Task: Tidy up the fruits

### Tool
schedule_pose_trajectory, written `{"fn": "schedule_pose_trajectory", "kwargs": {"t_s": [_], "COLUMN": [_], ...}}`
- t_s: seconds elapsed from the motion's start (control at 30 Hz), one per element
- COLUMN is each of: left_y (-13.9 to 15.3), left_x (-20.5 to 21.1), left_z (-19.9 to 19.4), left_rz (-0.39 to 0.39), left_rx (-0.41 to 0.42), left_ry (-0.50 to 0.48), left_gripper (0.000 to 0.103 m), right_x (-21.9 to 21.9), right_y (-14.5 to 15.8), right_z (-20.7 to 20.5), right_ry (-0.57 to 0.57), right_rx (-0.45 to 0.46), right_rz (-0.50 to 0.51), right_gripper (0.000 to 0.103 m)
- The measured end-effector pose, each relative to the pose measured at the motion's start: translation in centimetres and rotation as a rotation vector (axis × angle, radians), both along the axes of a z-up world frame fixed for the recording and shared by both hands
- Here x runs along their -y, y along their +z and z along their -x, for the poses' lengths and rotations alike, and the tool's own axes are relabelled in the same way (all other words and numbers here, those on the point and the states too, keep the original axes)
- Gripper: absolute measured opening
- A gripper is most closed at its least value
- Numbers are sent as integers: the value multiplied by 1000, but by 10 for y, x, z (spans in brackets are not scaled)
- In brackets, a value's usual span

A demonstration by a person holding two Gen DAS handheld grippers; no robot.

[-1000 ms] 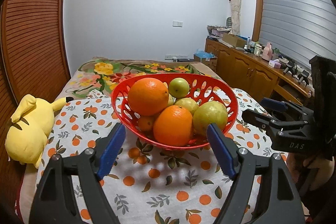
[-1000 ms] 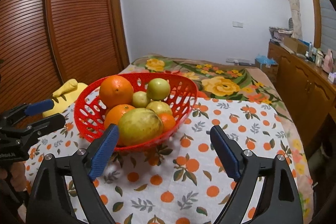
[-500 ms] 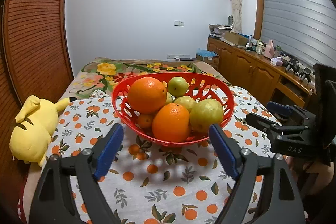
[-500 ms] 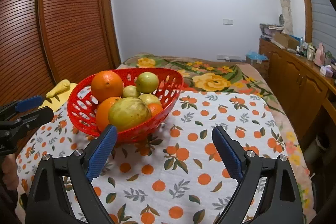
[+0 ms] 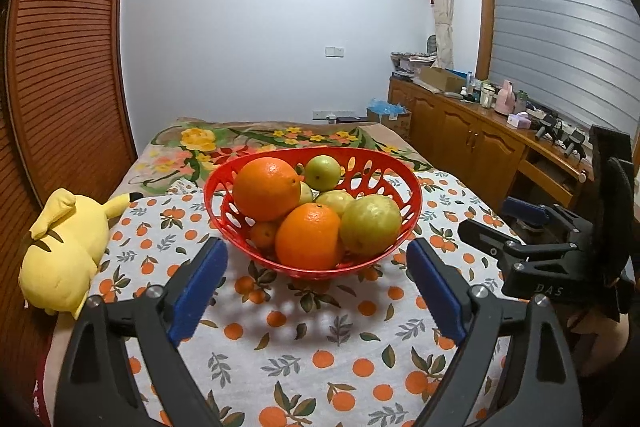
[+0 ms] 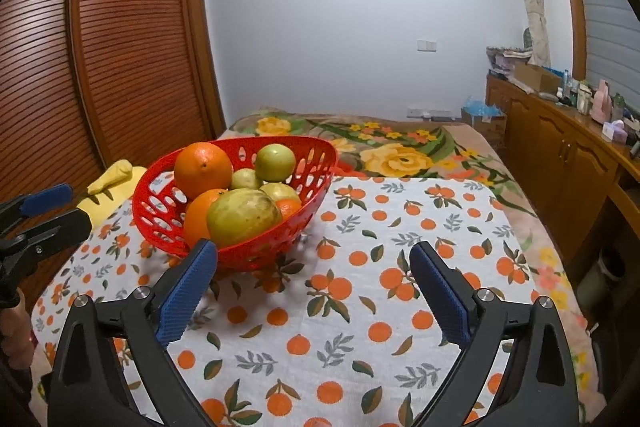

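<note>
Fruits [image 5: 308, 241] sit heaped in the red basket [image 5: 408, 183] on the orange-print cloth [image 5: 304, 323], at 12 o'clock of the left gripper [image 5: 316, 269]. Right gripper [image 6: 314, 267] has the basket at 11 o'clock. Both have just been opening; fingers released, nothing between them.

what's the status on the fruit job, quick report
Left gripper and right gripper: jaws just opening, nothing between them. All fruit piled in red basket. Nothing in the way.
</note>
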State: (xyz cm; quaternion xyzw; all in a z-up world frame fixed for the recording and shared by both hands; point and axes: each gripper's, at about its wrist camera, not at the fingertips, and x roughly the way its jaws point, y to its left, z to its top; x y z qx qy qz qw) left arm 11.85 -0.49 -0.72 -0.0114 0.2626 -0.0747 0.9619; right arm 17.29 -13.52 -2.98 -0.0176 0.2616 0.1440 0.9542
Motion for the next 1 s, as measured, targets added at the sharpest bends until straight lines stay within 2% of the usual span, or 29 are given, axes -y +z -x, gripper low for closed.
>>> {"fn": "schedule_pose_trajectory", "kwargs": {"t_s": [0.5,1.0], "left_y": [3,4], "left_x": [-7,-11], "left_z": [16,20], "left_rz": [11,16], "left_rx": [3,4], "left_ry": [42,49], "left_gripper": [92,92], "right_x": [1,1], "right_y": [18,19], "right_z": [36,39], "right_ry": [-8,-22], "right_rx": [70,78], "right_rz": [-11,-11], "right_gripper": [99,99]}}
